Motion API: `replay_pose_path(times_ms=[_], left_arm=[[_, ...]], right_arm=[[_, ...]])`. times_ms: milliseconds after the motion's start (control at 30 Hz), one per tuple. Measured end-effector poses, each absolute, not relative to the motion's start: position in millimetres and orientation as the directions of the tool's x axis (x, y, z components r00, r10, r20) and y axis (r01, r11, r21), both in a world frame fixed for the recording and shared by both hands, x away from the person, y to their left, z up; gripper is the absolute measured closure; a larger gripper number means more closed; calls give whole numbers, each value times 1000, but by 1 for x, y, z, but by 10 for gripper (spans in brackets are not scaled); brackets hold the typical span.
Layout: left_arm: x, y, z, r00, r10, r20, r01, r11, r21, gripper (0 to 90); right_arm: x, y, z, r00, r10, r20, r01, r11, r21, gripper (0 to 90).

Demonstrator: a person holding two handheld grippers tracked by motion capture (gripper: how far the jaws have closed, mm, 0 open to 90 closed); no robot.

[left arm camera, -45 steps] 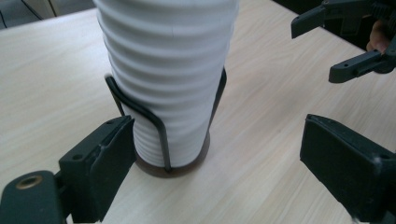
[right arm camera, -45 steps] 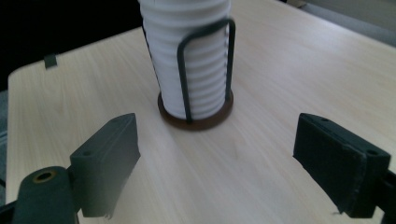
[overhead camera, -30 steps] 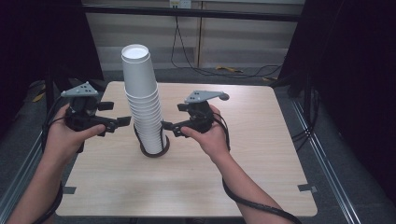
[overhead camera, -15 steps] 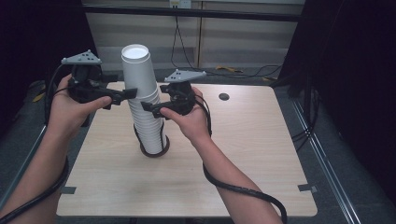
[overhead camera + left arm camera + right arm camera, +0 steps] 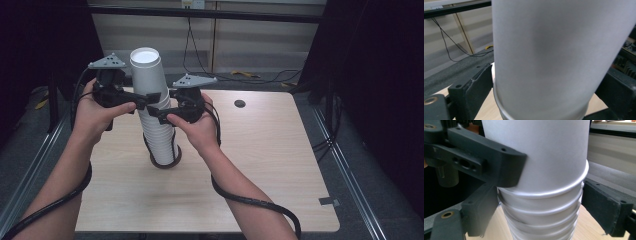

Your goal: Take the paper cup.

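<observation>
- The tall stack of white paper cups [image 5: 156, 117] is standing upside down on the pale wooden table [image 5: 260, 165].
- The left gripper [image 5: 141, 101] is straddling the top cup; its jaws have just been opening.
- The right gripper [image 5: 153, 112] is clamping the cups below.
- Risk: a pinched rim may be lifting two cups together, tilting the stack.

My counter [image 5: 280, 165] is light wood grain with a small dark round hole [image 5: 239, 103] near its far edge. A tall stack of white paper cups [image 5: 155, 120] stands on it, left of centre, with a black cable looped around its base.
</observation>
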State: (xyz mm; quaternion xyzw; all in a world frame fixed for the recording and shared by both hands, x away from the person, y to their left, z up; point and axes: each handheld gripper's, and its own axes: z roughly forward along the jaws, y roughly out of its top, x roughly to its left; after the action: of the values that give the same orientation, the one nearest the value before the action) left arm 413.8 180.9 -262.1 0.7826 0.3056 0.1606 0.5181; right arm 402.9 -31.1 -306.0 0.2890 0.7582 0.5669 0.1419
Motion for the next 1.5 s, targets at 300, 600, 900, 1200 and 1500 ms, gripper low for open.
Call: replay_pose_path(times_ms=[300, 600, 900, 1200, 1500], left_arm=[[415, 175, -265, 741, 668, -71, 317, -254, 914, 63], [415, 172, -263, 722, 688, -75, 325, -241, 915, 80], [415, 172, -255, 716, 693, -88, 322, -216, 922, 98], [415, 171, -247, 714, 693, -96, 320, -201, 926, 108], [415, 171, -235, 706, 704, -82, 315, -208, 926, 114]], right_arm=[[401, -29, -305, -780, 617, 105, 279, 194, 940, 140], [403, -30, -307, -774, 622, 114, 287, 184, 940, 148], [402, -30, -306, -776, 623, 97, 281, 203, 938, 149], [402, -31, -306, -775, 624, 97, 279, 201, 939, 152], [401, -32, -306, -776, 623, 97, 277, 199, 940, 159]])
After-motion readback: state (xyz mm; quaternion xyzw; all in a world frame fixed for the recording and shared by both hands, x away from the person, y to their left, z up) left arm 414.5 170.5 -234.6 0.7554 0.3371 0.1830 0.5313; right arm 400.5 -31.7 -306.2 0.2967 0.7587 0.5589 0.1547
